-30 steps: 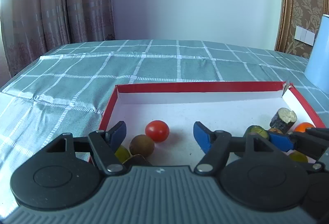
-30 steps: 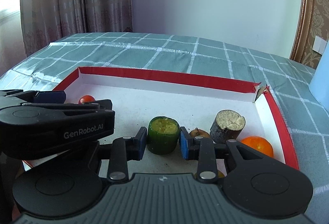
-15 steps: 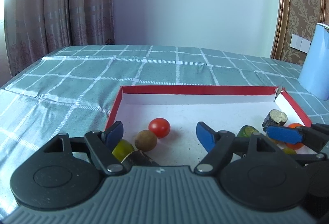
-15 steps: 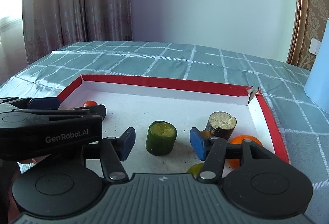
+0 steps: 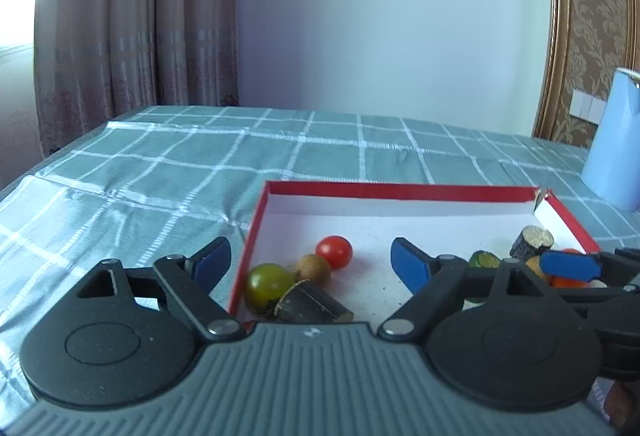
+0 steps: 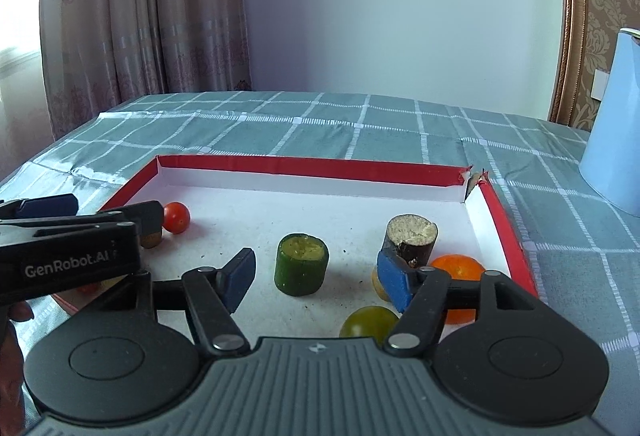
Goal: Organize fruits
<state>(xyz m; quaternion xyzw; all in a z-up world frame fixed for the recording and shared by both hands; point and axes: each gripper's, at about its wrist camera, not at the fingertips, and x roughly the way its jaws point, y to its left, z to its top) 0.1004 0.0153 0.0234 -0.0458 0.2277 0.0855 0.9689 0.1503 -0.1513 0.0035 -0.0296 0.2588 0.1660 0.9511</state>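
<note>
A red-rimmed white box sits on the checked tablecloth. At its left end lie a red tomato, a brown round fruit, a green tomato and a dark cane piece. At its right end are a green cucumber chunk, a dark cane stub, an orange and a green tomato. My left gripper is open and empty above the left group. My right gripper is open and empty, back from the cucumber chunk.
A light blue jug stands on the cloth to the right of the box. Curtains hang at the back left. The box's far right corner is torn. The left gripper's body crosses the right wrist view at left.
Both grippers have pulled back and up from the box. The right gripper opened wider, leaving the cucumber chunk standing in the box. More fruit shows at the near edge.
</note>
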